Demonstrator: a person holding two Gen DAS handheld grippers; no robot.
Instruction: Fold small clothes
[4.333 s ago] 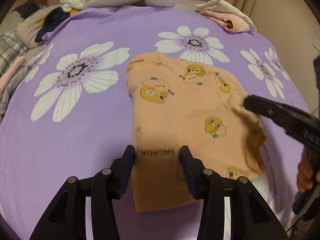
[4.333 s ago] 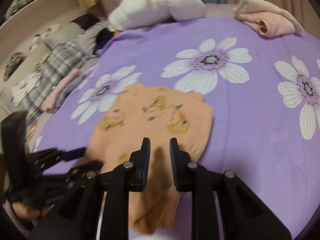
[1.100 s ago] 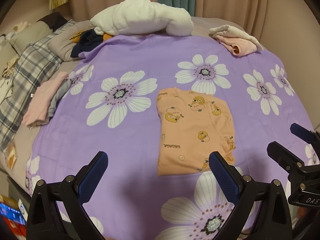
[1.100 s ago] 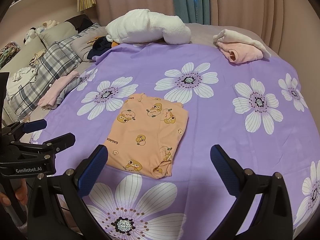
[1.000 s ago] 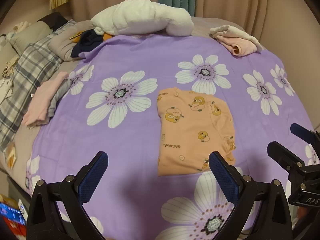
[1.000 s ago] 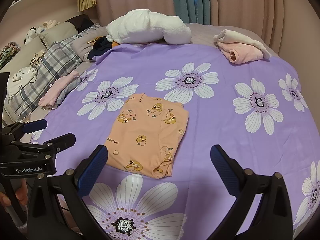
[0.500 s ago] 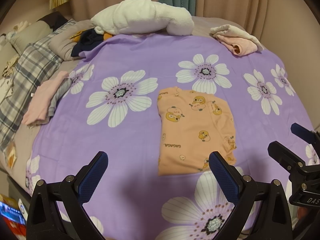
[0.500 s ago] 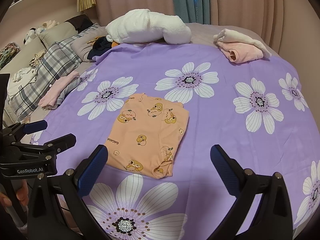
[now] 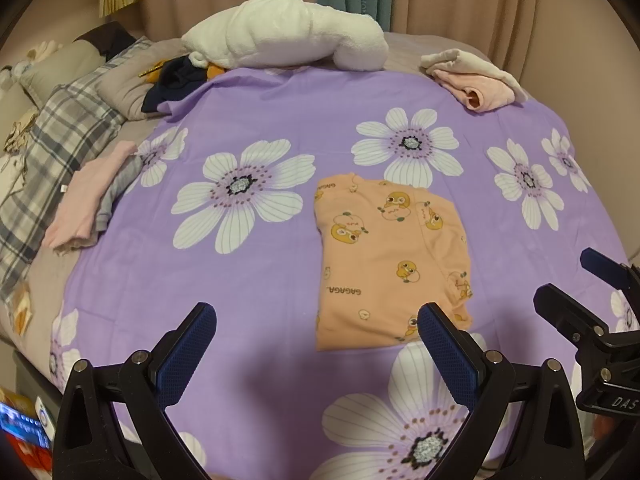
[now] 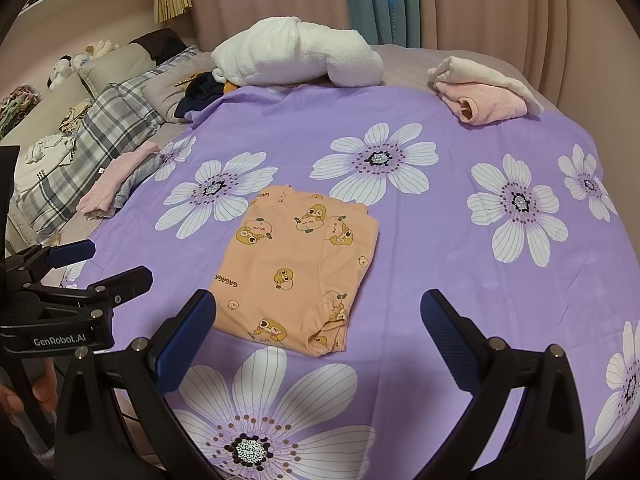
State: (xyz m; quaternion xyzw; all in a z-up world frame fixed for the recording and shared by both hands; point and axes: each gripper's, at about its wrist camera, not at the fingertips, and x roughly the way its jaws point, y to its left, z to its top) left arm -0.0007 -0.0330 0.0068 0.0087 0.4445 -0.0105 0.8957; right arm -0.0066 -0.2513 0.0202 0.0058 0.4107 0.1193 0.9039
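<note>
A small orange garment with a duck print (image 9: pixel 390 260) lies folded into a flat rectangle on the purple flowered sheet (image 9: pixel 280 120); it also shows in the right wrist view (image 10: pixel 300 268). My left gripper (image 9: pixel 316 336) is wide open and empty, held back above the near edge of the bed, left of the garment's near end. My right gripper (image 10: pixel 320 320) is wide open and empty, also held back, near the garment's near right corner. Each gripper shows at the side of the other's view: the right gripper (image 9: pixel 580 300), the left gripper (image 10: pixel 100 264).
A white fluffy blanket roll (image 9: pixel 288 40) lies at the far end. Folded pink and cream clothes (image 9: pixel 476 80) sit far right. A pink and grey folded piece (image 9: pixel 92 200) lies at the left edge beside a plaid blanket (image 9: pixel 48 148). Dark clothes (image 9: pixel 176 80) lie far left.
Since 4.3 s ago both grippers have opened wide and pulled back from the garment, which now lies folded and untouched. Over the last second nothing has visibly moved.
</note>
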